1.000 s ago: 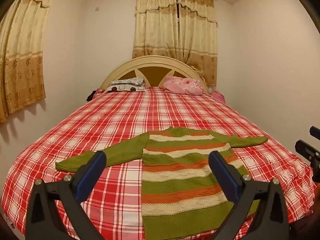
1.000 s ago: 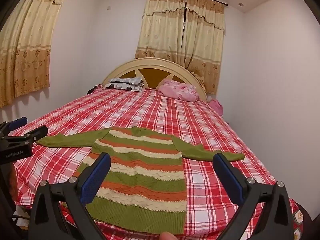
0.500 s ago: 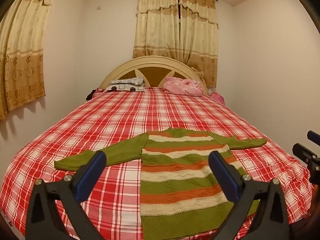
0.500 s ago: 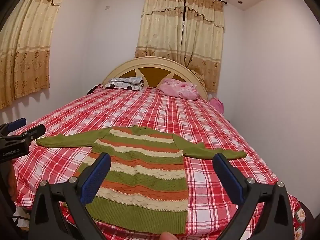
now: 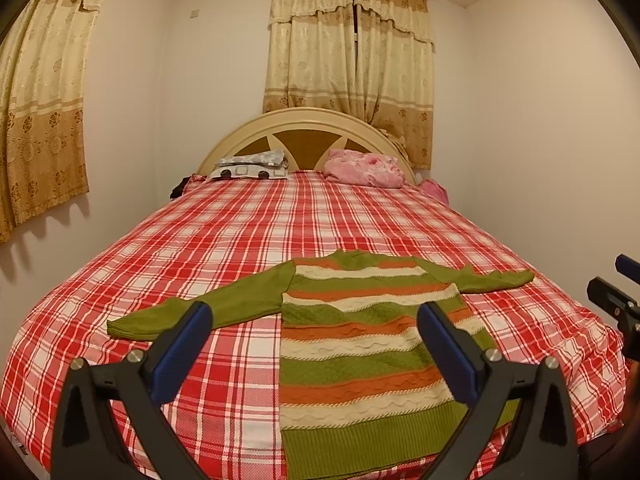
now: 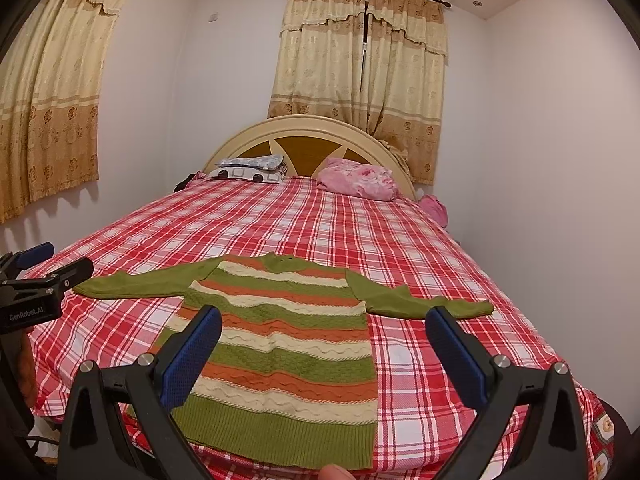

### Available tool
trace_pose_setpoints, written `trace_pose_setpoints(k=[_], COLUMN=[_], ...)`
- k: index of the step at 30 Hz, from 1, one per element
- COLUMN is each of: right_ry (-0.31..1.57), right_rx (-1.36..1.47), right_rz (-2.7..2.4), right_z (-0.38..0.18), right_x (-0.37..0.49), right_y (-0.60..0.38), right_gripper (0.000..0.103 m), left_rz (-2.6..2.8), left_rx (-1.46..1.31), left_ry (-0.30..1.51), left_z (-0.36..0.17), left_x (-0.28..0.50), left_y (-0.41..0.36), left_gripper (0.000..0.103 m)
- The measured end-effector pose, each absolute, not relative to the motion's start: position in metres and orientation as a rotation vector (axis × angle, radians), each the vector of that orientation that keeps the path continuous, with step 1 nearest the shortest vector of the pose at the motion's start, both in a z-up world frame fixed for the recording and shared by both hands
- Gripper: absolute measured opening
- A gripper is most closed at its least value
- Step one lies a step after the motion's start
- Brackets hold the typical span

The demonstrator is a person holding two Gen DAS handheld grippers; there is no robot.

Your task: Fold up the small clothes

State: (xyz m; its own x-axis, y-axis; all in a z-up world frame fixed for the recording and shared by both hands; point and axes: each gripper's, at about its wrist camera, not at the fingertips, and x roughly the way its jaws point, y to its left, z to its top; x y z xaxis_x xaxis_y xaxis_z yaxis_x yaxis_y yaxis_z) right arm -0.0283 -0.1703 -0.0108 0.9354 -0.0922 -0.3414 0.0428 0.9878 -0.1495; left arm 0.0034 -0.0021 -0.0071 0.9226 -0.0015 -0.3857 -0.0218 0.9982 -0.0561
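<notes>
Two tongs hang over the foot of a bed, both spread wide and holding nothing: the left gripper (image 5: 312, 344) and the right gripper (image 6: 324, 348), each with blue pads. A fingertip (image 6: 334, 472) shows at the bottom edge of the right view. Just beyond them a striped sweater (image 6: 280, 344) lies flat on the checked bedspread (image 5: 248, 248), hem toward the cameras and hanging slightly over the bed's edge, collar away, both green sleeves stretched out to the sides. No fold has been made yet. The knit looks thick, soft and light; it will likely drape and stretch when lifted and is not fragile, while its ribbed texture should give the pads good purchase. The likeliest places to take hold are the left cuff (image 5: 128, 326) and the right cuff (image 6: 476, 307), or the two hem corners nearest the tongs. Farther back, pillows (image 5: 360, 168) rest against the headboard (image 5: 304, 120), with curtains (image 6: 360, 80) behind.
</notes>
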Motion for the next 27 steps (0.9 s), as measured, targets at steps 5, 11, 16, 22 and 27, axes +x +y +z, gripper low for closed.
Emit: trace_pose_setpoints(k=[5, 11, 16, 22, 27], right_ry=[0.357, 0.354, 0.357, 0.360, 0.361], right_rx=[-0.143, -0.136, -0.134, -0.136, -0.138], right_rz=[-0.065, -0.063, -0.065, -0.063, -0.061], right_z=[-0.0119, -0.0125, -0.0139, -0.0150, -0.0161], right_x=[-0.0283, -0.0280, -0.0271, -0.0263, -0.0252], right_y=[-0.1699, -0.1718, -0.1727, -0.1732, -0.1724], right_gripper=[0.102, 0.102, 0.102, 0.102, 0.102], left_rz=[0.007, 0.000, -0.004, -0.008, -0.006], left_rx=[-0.061, -0.060, -0.061, -0.063, -0.062], left_ry=[0.397, 0.399, 0.403, 0.406, 0.405], left_z=[-0.0082, -0.0091, -0.0092, -0.0094, -0.0096], left_x=[0.0031, 0.0029, 0.0034, 0.0034, 0.0035], left_y=[-0.0034, -0.0034, -0.0020, -0.0014, -0.0025], left_gripper=[0.103, 0.103, 0.103, 0.103, 0.103])
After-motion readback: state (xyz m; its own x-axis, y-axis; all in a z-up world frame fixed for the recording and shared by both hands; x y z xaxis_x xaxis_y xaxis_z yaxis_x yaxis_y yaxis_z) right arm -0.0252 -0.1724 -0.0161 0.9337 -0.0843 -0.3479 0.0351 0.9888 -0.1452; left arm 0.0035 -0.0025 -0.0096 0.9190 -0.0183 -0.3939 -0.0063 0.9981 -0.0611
